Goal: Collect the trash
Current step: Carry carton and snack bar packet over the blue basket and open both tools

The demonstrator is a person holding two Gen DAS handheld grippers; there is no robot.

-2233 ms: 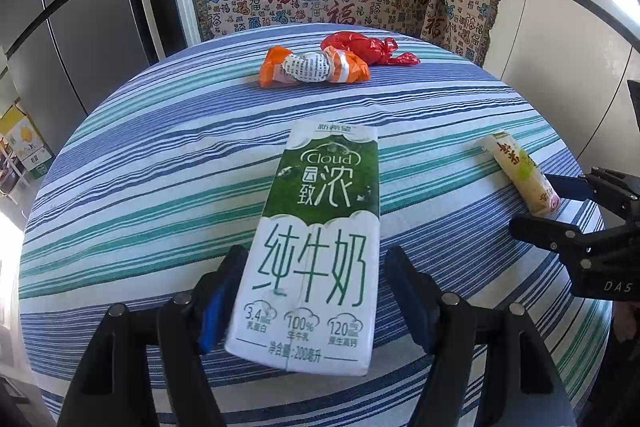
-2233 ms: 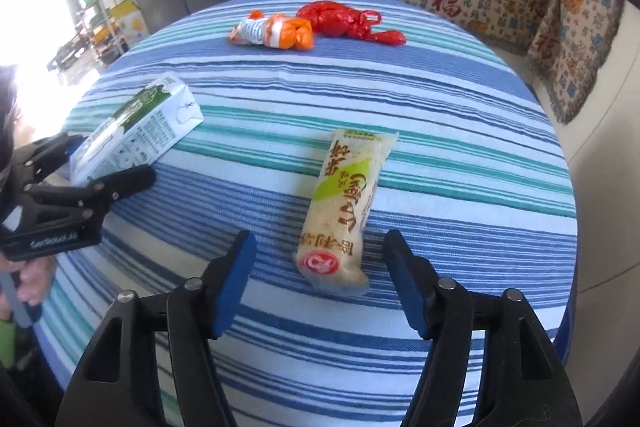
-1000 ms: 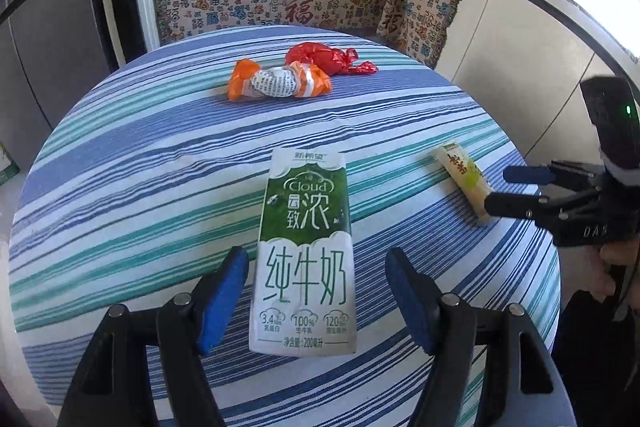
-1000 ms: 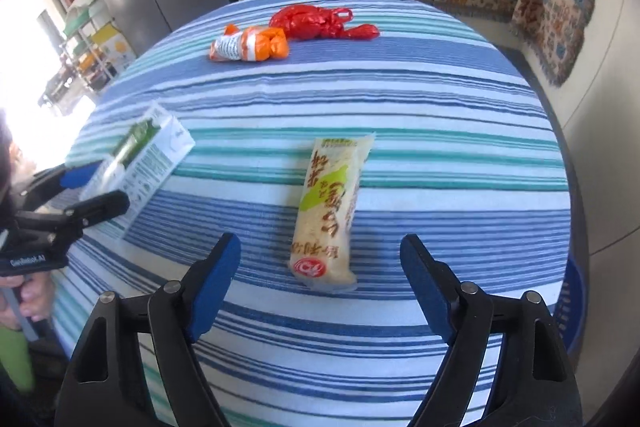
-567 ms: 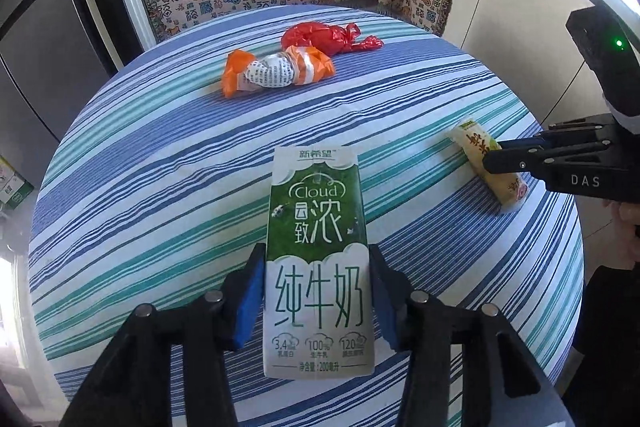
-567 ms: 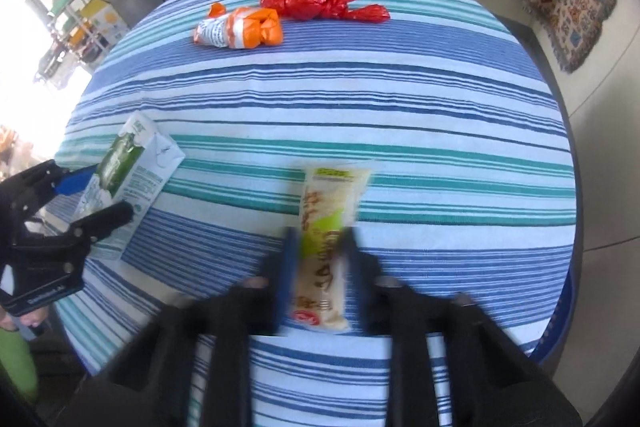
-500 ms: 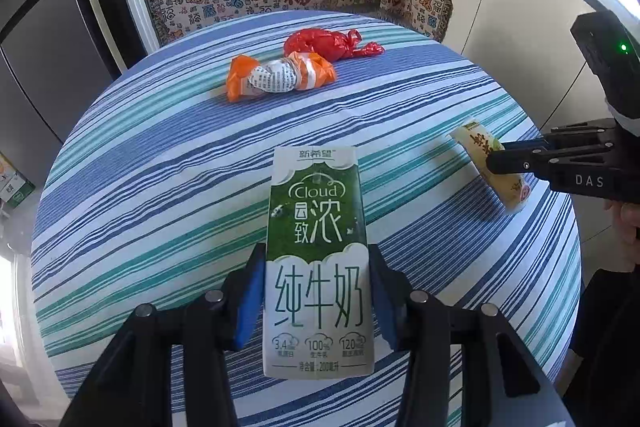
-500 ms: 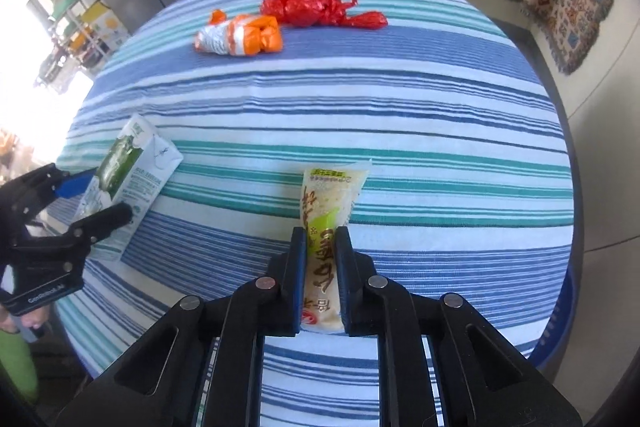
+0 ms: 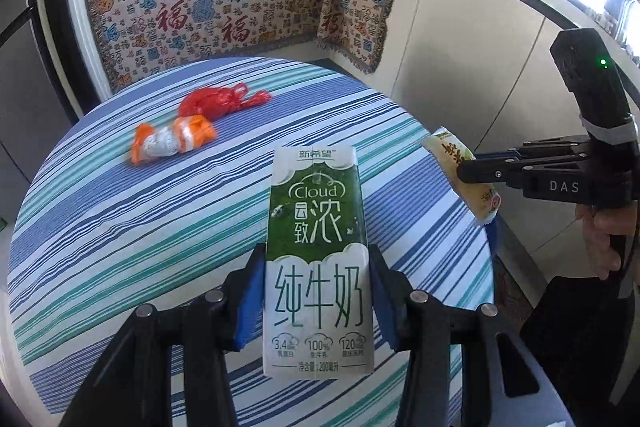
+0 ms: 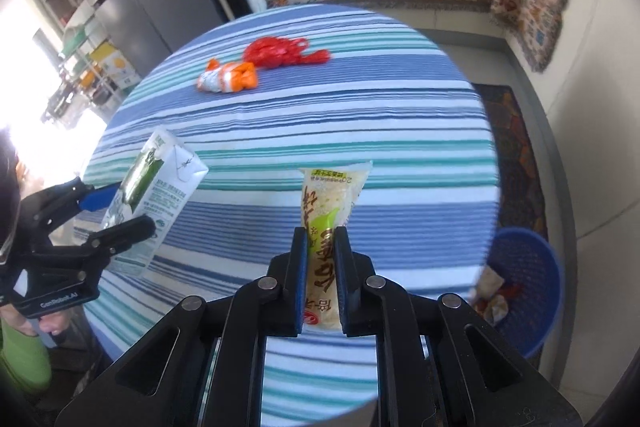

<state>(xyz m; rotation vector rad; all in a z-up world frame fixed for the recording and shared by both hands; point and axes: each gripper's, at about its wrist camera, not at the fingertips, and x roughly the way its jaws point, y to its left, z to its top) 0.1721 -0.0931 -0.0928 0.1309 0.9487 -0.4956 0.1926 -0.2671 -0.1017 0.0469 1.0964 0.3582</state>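
Green milk box (image 9: 316,251) sits pinched in our left gripper (image 9: 318,303). Our right gripper (image 10: 321,279) squeezes a snack pack (image 10: 326,211) above the striped table (image 10: 360,131).

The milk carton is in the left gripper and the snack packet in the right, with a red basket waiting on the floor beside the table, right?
Not quite: the basket is blue, as the right wrist view shows. The left gripper does hold the milk carton, and the right gripper the snack packet.

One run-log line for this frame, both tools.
left tool: shut on milk carton | right tool: shut on snack pack | both lifted off table | wrappers remain
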